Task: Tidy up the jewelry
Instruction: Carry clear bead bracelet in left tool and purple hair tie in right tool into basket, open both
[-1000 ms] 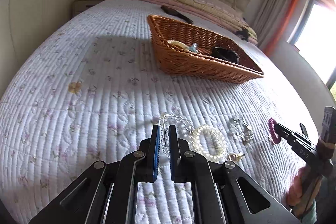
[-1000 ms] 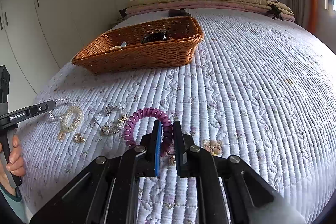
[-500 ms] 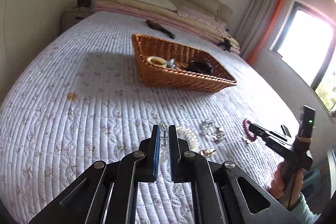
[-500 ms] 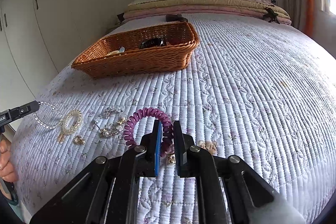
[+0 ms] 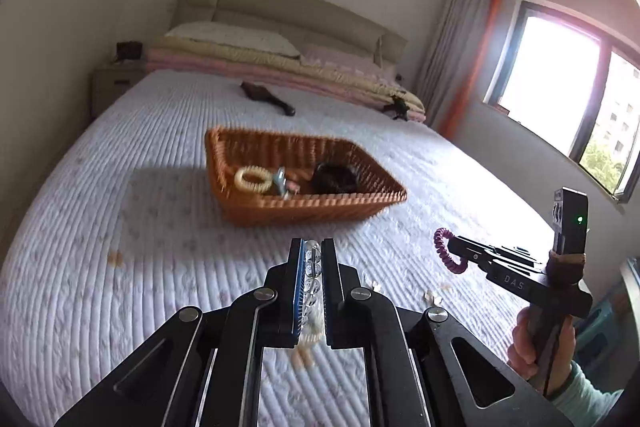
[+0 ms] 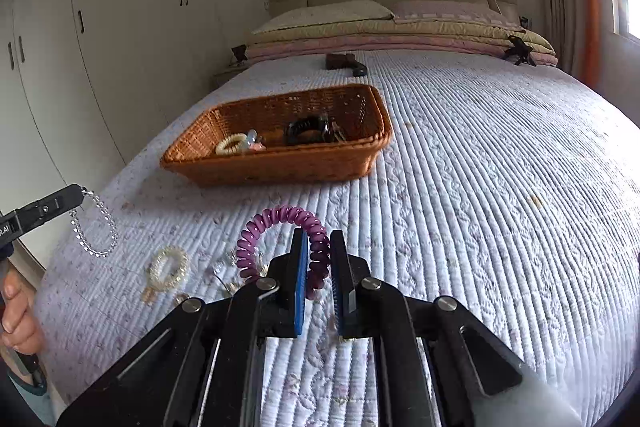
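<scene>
Jewelry partly sorted: the basket (image 6: 280, 163) held several pieces; left gripper (image 5: 311, 259) clamped a bead bracelet (image 6: 94, 227), right gripper (image 6: 319, 259) clamped a purple coil (image 6: 276, 227); more lay at the bed's (image 6: 480, 187) near edge.

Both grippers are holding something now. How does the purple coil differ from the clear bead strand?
The purple coil is an opaque spiral ring that keeps its round shape in the right gripper. The clear bead strand is see-through, thinner, and droops in a limp loop from the left gripper. The coil stands up past its jaws; the strand hangs below its own. Both are clamped and off the quilt, short of the basket.
</scene>
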Tool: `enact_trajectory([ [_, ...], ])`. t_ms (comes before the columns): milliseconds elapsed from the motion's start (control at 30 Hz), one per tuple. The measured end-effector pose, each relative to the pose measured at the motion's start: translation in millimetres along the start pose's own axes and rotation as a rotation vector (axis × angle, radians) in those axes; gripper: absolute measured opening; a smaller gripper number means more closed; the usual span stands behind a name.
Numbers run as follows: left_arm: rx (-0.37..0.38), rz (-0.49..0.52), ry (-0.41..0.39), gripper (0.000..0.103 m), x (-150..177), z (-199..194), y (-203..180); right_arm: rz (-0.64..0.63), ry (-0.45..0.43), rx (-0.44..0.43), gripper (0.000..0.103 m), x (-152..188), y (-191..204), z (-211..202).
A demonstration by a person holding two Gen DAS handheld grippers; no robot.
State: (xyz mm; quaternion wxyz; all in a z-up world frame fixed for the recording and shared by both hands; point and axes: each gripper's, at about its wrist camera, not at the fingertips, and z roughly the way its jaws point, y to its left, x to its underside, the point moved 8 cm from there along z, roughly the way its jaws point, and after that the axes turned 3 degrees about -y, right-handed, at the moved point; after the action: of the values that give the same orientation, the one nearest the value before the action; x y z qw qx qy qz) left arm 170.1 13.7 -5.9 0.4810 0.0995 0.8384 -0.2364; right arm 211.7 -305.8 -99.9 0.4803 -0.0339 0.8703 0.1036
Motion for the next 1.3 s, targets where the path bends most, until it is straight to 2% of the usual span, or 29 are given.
enact_trajectory([
  [133, 0.003, 0.030, -0.050, 0.008, -44.7, 13.5, -10.8, -0.006, -0.034, 0.008, 0.012, -53.5, 3.7, 8.8],
  [267, 0.000, 0.037, -0.079, 0.008, -87.2, 44.5, -15.3, -0.022, -0.049, 0.024, 0.012, -98.9, 1.9, 33.7],
  [467, -0.029, 0.001, -0.075, 0.008, -118.9, 113.6, -1.7, -0.003, 0.034, 0.050, 0.012, -132.2, -6.8, 104.8],
  [600, -0.072, -0.069, -0.051, 0.008, -108.5, 161.9, 25.8, 0.043, 0.130, 0.066, 0.012, -131.8, -15.4, 161.8],
  [700, -0.081, -0.138, -0.003, 0.008, -88.5, 190.3, 45.4, 0.018, 0.175, 0.082, 0.012, -125.9, -12.8, 188.8],
  [833, -0.097, -0.139, 0.041, 0.008, -77.1, 209.1, 56.8, 0.000, 0.227, 0.074, 0.012, -114.9, -6.4, 217.3],
  [1033, -0.117, -0.105, 0.082, 0.008, -66.5, 224.4, 54.0, 0.006, 0.244, 0.091, 0.012, -104.5, -11.8, 230.6],
  [1300, -0.085, -0.134, 0.105, 0.008, -58.9, 224.5, 52.0, 0.030, 0.235, 0.083, 0.014, -105.3, -16.0, 227.2],
])
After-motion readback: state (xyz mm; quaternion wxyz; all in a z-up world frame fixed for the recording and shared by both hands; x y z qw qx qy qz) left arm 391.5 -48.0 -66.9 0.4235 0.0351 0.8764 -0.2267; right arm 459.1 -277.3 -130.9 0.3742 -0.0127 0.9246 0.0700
